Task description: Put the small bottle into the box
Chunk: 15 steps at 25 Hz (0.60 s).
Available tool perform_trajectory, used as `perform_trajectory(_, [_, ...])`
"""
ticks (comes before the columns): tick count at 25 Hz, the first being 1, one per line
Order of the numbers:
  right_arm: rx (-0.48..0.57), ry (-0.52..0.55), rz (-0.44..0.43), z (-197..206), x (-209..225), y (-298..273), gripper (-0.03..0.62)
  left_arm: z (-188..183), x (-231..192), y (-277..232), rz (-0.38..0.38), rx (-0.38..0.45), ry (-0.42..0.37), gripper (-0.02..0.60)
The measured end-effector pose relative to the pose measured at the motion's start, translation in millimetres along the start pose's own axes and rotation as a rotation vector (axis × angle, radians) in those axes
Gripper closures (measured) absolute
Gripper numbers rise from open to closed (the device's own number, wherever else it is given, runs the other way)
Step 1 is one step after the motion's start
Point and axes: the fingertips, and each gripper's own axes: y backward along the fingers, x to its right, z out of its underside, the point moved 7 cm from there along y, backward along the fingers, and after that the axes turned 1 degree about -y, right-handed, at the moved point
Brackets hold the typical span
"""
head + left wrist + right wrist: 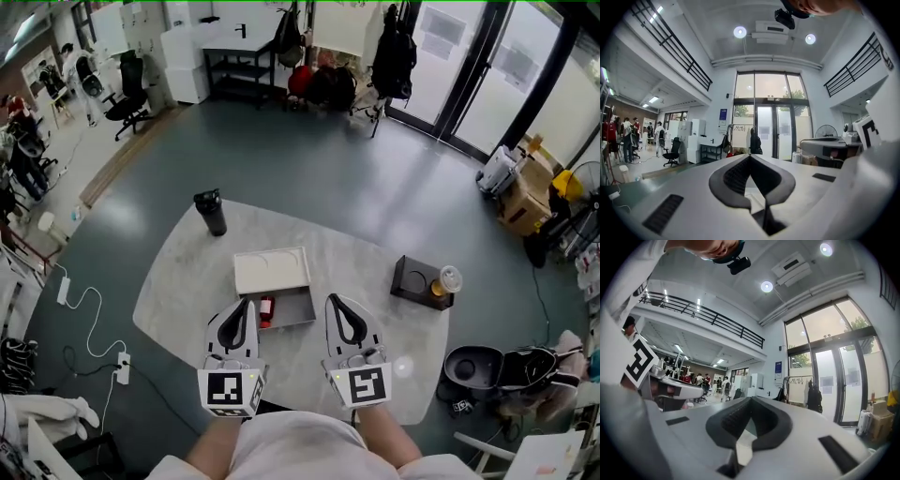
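The left gripper [247, 304] and right gripper [331, 301] are white, with black ribbed pads [733, 178] and black-and-white marker cubes [232, 392]. The person's shirt [300, 448] is pale.

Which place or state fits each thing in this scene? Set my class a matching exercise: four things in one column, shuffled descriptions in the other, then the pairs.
1. small bottle
2. black tumbler
3. cup
4. left gripper

A. on the black tray
B. lying inside the open box
C. standing alone at the far left of the table
D. jaws shut, empty

Pairs: 1-B, 2-C, 3-A, 4-D
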Motion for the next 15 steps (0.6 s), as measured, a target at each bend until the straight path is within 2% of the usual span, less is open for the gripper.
perform_trajectory(5, [-0.029, -0.036, -0.044, -0.5, -2.7, 1.2, 0.569, -1.4, 1.2, 7.6, -0.035, 0.002, 0.014, 0.56])
perform_trajectory(15, [-0.035, -0.014, -0.064, -6.9, 2.6, 0.8, 0.569, -8.8, 2.9, 2.7, -0.064, -0.017, 0.014, 0.56])
